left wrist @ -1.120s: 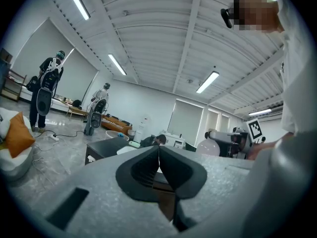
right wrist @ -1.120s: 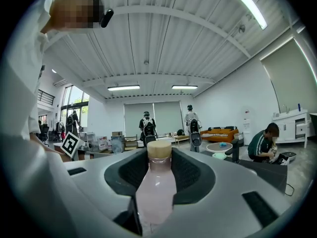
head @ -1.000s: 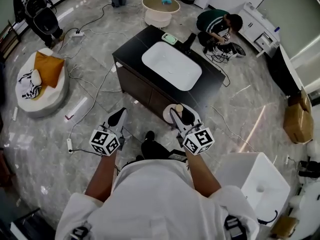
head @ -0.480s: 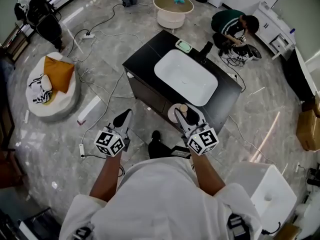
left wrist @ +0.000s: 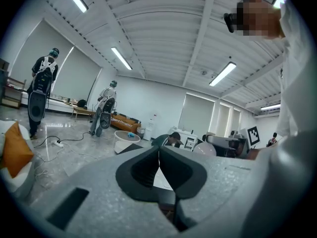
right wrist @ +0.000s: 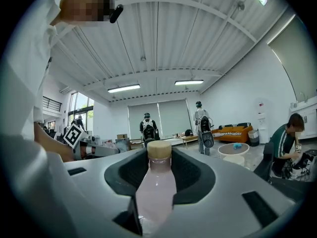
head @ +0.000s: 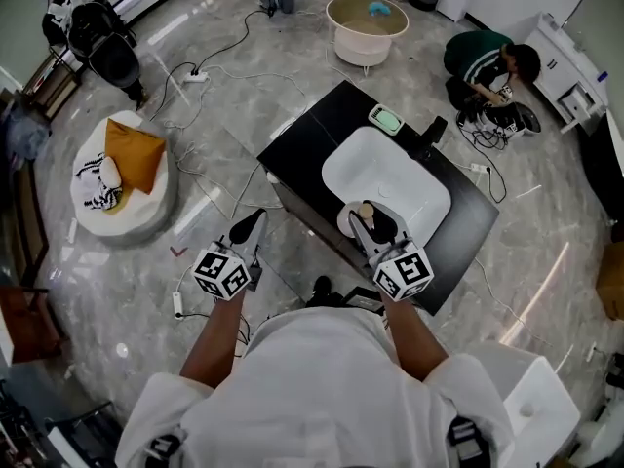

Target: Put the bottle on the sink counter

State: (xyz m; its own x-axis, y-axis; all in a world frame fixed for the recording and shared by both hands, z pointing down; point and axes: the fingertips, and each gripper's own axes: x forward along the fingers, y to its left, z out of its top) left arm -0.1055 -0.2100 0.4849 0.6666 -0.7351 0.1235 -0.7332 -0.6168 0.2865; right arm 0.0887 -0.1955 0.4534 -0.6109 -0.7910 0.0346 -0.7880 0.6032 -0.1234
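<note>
In the right gripper view a pale pink bottle (right wrist: 156, 187) with a tan cap stands upright between the jaws, and my right gripper (right wrist: 159, 175) is shut on it. From the head view, that right gripper (head: 366, 224) holds the bottle (head: 363, 212) over the near edge of the black sink counter (head: 314, 131), at the front rim of the white basin (head: 390, 175). My left gripper (head: 253, 224) hangs over the floor, left of the counter. Its jaws meet in the left gripper view, so the left gripper (left wrist: 159, 155) is shut with nothing in it.
A green soap dish (head: 386, 120) and a black faucet (head: 430, 131) sit at the counter's far side. A person (head: 487, 61) crouches beyond it. A round beige tub (head: 368, 18), a white beanbag (head: 122, 178), floor cables (head: 219, 81) and a white box (head: 531, 408) surround me.
I have stepped closer to the sink counter. The right gripper with the bottle has gone from in front of the counter to over its near edge. The left gripper stays shut.
</note>
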